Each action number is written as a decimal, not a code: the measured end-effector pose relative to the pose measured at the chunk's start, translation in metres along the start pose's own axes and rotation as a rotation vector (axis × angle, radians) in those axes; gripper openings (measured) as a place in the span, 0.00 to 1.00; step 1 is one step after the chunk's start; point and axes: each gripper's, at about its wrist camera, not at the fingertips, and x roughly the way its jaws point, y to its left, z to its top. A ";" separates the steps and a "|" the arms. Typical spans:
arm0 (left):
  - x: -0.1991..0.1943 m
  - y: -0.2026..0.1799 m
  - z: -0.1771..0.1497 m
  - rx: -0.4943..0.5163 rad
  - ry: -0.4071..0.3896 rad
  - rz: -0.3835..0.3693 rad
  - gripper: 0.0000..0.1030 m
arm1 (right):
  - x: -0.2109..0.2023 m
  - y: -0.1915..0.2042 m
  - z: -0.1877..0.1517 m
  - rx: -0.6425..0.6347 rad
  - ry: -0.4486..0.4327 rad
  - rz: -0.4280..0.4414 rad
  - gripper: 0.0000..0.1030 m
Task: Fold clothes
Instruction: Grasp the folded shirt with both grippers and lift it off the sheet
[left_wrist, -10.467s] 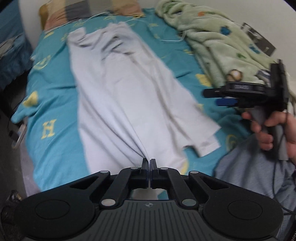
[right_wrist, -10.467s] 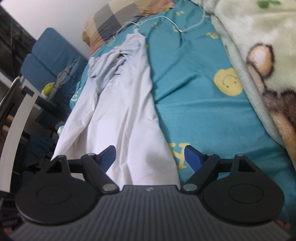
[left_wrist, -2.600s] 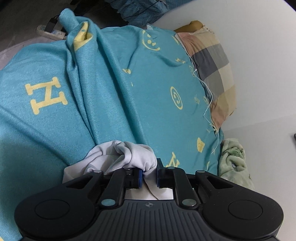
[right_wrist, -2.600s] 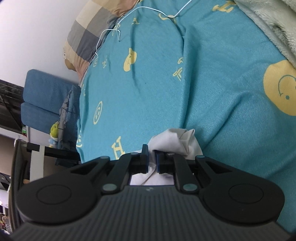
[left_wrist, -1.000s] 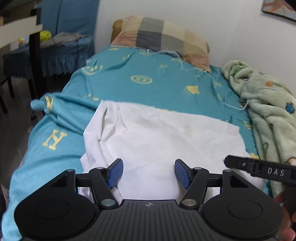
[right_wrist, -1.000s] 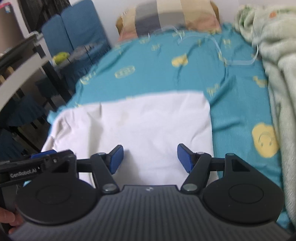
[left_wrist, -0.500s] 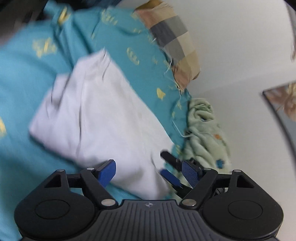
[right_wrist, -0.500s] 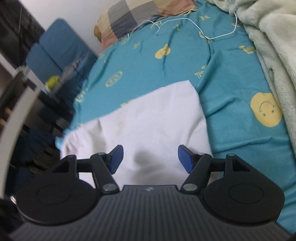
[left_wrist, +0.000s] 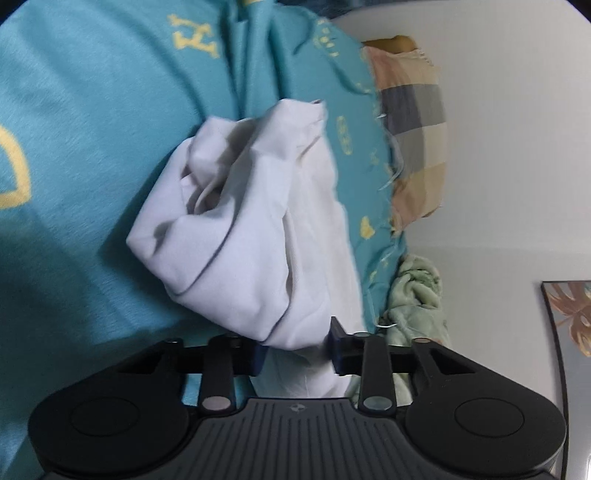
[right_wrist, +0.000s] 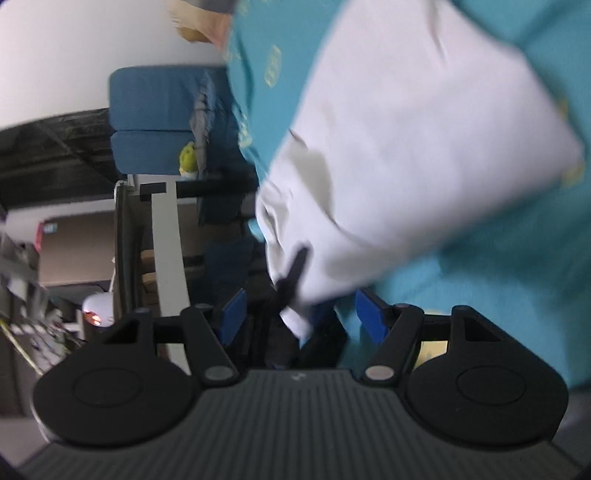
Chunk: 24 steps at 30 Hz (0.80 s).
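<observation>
A white garment (left_wrist: 255, 221), folded into a rough rectangle with a bunched near corner, lies on the teal bedsheet (left_wrist: 74, 155). My left gripper (left_wrist: 297, 350) is open, its blue-padded fingers either side of the garment's near edge, the cloth between them but not clamped. In the right wrist view the same garment (right_wrist: 406, 140) fills the upper right, blurred. My right gripper (right_wrist: 299, 317) is open at the garment's near corner. The dark tips of the left gripper (right_wrist: 290, 280) show between its fingers.
A checked pillow (left_wrist: 413, 129) lies at the head of the bed against a white wall. A green fleece blanket (left_wrist: 413, 295) lies beside the garment. A blue chair (right_wrist: 162, 122) and a white-framed table (right_wrist: 166, 236) stand beside the bed.
Both grippers have swung down close to the garment's near edge. The left gripper's fingers have narrowed around the cloth edge. The right view has rolled and blurred.
</observation>
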 end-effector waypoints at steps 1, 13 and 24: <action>-0.001 -0.003 0.001 0.010 -0.009 -0.020 0.25 | 0.004 -0.005 -0.002 0.034 0.006 0.001 0.66; 0.000 -0.001 0.004 -0.041 -0.002 -0.059 0.25 | -0.001 -0.054 0.027 0.317 -0.286 0.009 0.70; 0.013 0.024 0.003 -0.139 -0.001 0.085 0.65 | -0.010 -0.050 0.032 0.198 -0.361 -0.113 0.29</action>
